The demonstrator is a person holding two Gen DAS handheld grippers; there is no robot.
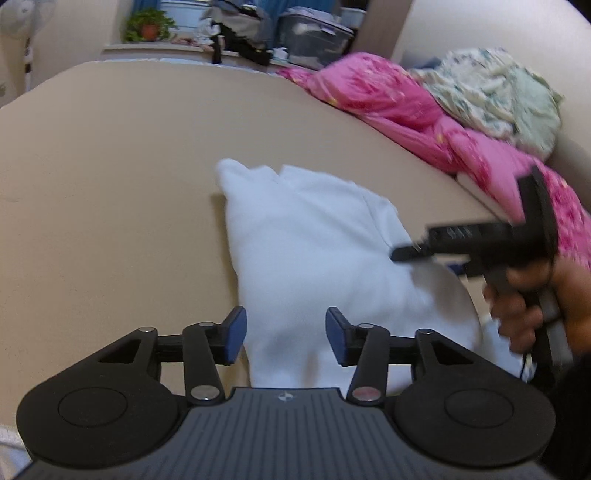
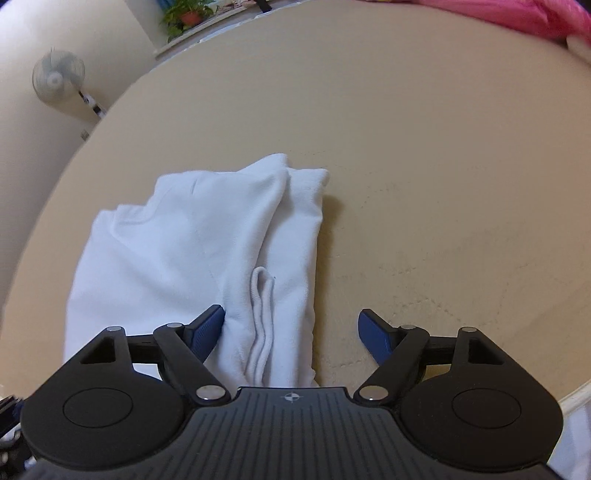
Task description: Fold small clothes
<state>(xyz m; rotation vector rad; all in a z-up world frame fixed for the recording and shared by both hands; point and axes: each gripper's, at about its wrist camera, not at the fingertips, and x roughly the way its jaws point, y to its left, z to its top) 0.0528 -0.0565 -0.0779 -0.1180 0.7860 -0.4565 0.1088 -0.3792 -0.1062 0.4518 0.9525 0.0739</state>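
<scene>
A white garment (image 1: 314, 258) of soft knit cotton lies folded into a long, roughly rectangular bundle on the smooth beige table (image 1: 110, 184). In the right wrist view its layers overlap lengthwise, and a ribbed hem or cuff (image 2: 260, 321) curls along the middle fold; which part of the garment that is cannot be told for sure.

The left gripper (image 1: 285, 334) hangs over the near end of the garment, its blue-padded fingers parted and holding nothing. The right gripper (image 2: 291, 332) is spread wider, also empty, one pad (image 2: 207, 328) over the cloth and the other above bare table. From the left wrist view the right gripper (image 1: 402, 253) appears side-on, blurred, at the garment's right edge, with the person's hand (image 1: 532, 302) around its handle.

A small round crosshair mark sits on each gripper's ribbed grey body; no writing is legible.

Behind the table lie a crumpled pink quilt (image 1: 399, 110) and a pale floral cloth (image 1: 495, 96). A potted plant (image 1: 147, 26) stands on a sill, and a white fan (image 2: 57, 79) stands against the cream wall.
</scene>
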